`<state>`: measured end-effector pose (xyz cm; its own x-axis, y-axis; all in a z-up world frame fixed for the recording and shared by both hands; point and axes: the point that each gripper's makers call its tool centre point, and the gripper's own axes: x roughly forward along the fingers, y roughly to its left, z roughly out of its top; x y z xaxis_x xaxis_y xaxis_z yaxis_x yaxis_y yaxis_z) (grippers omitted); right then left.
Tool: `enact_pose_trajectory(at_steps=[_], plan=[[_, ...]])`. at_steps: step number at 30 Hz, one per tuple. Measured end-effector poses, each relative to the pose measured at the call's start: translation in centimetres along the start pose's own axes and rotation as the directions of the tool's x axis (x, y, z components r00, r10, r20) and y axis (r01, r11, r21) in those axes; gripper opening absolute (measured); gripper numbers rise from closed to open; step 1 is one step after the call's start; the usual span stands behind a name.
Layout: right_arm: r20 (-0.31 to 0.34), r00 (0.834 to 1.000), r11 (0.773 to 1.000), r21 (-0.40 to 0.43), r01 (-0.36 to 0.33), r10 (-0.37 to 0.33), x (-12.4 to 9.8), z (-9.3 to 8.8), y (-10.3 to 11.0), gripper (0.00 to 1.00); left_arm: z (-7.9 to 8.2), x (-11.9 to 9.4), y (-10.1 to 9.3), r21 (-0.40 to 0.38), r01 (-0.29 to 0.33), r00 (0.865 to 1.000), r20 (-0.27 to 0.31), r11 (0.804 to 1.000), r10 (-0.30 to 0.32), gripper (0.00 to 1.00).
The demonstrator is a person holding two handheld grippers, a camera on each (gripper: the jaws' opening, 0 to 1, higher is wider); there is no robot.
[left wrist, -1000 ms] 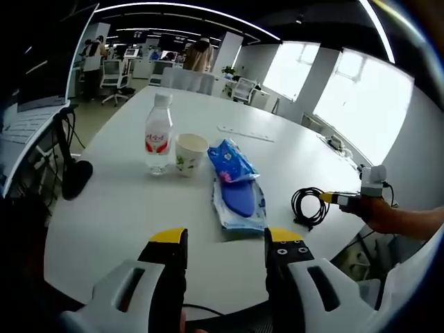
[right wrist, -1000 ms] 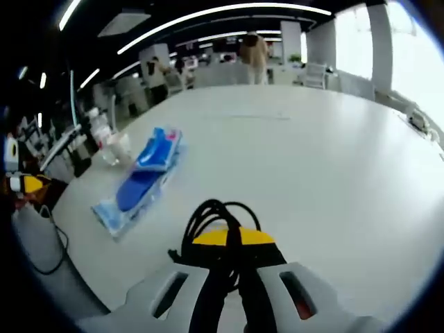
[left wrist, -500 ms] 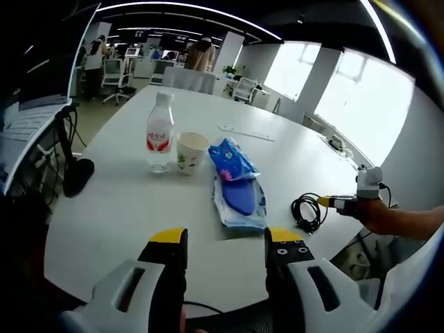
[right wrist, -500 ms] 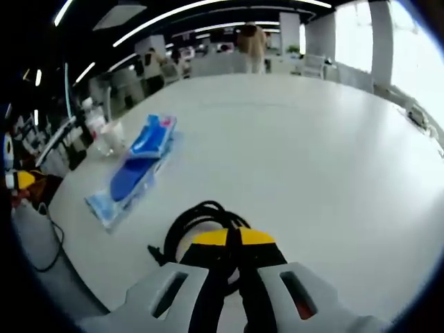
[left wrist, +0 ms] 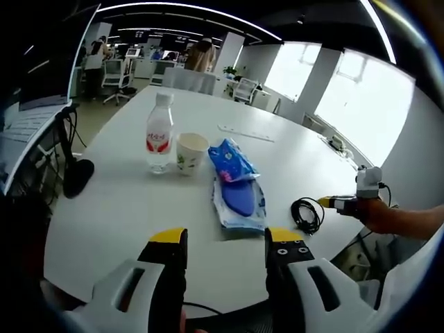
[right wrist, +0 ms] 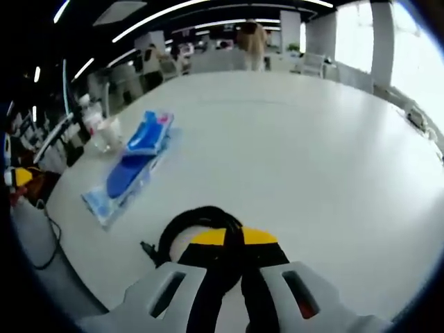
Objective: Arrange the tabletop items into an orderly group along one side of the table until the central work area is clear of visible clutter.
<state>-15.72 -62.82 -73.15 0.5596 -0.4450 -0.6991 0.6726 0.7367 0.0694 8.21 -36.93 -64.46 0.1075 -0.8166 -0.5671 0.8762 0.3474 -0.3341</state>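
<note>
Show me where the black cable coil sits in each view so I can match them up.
Left gripper view: the black cable coil lies on the white table, right of centre, at the tip of the right gripper.
Right gripper view: the coil is bottom centre, pinched between that gripper's jaws.
Shared landmark: the blue packet beside it.

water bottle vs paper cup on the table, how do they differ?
The water bottle is taller than the paper cup beside it. The bottle is clear plastic with a red label; the cup is opaque white with a small green print. The bottle is closed with a white cap, while the cup is open at the top. Both stand upright, side by side, on the white table.
</note>
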Motion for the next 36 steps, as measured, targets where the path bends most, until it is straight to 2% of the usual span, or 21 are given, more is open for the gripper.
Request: enact_pose_trajectory(at_steps=[9,22,30,36], plan=[[-0.017,1.000,1.000,-0.016,0.000,-0.001,0.2,0.0,0.4,0.12,0.0,0.1,-0.1,-0.003,0.002,1.000,0.002,1.000,-0.002,0.43],[0.032,0.999,0.999,-0.040,-0.029,0.030,1.3,3.3,2.8,0.16,0.1,-0.2,0.4,-0.019,-0.007,1.000,0.013,1.000,0.007,0.43],[0.054,0.993,0.994,-0.037,-0.103,0.105,2.7,4.8,6.4,0.18,0.4,-0.6,0.9,-0.026,-0.016,1.000,0.023,1.000,0.016,0.43],[0.061,0.981,0.982,0.009,-0.186,0.185,3.8,5.5,10.0,0.18,0.4,-0.7,1.2,-0.033,-0.022,0.999,0.027,0.999,0.023,0.43]])
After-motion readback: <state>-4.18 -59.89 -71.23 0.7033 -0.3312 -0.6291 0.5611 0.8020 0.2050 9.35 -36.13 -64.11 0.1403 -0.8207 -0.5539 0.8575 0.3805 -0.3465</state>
